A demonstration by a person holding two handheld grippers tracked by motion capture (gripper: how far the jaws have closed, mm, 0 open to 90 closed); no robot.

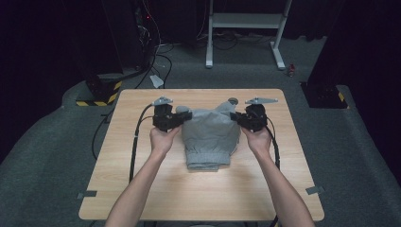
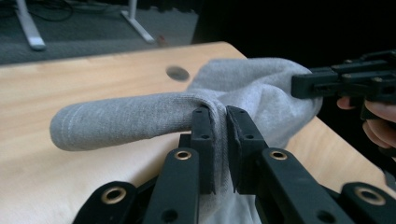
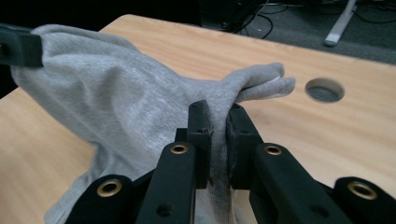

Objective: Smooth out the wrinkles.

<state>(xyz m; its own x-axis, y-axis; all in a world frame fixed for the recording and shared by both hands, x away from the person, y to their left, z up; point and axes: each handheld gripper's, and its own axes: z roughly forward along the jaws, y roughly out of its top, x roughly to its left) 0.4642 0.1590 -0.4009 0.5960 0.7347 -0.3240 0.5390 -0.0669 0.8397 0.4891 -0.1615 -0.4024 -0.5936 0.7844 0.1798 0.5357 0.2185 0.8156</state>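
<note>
A grey knitted garment (image 1: 208, 135) hangs between my two grippers over the wooden table (image 1: 142, 179), its ribbed hem resting on the wood toward me. My left gripper (image 1: 185, 116) is shut on the garment's left upper edge (image 2: 205, 100), with fabric pinched between the jaws and a cuff-like fold sticking out to the side. On the right upper edge (image 3: 219, 100) my right gripper (image 1: 238, 118) is shut too, cloth squeezed between its jaws. The left gripper view shows the right gripper (image 2: 299, 86) at the far side of the cloth.
A round cable hole (image 1: 232, 100) lies in the table near its far edge, behind the garment. Cables (image 1: 135, 142) trail from both grippers toward me. Beyond the table stand a white frame (image 1: 246, 21) and dark equipment with hazard stripes (image 1: 101, 92).
</note>
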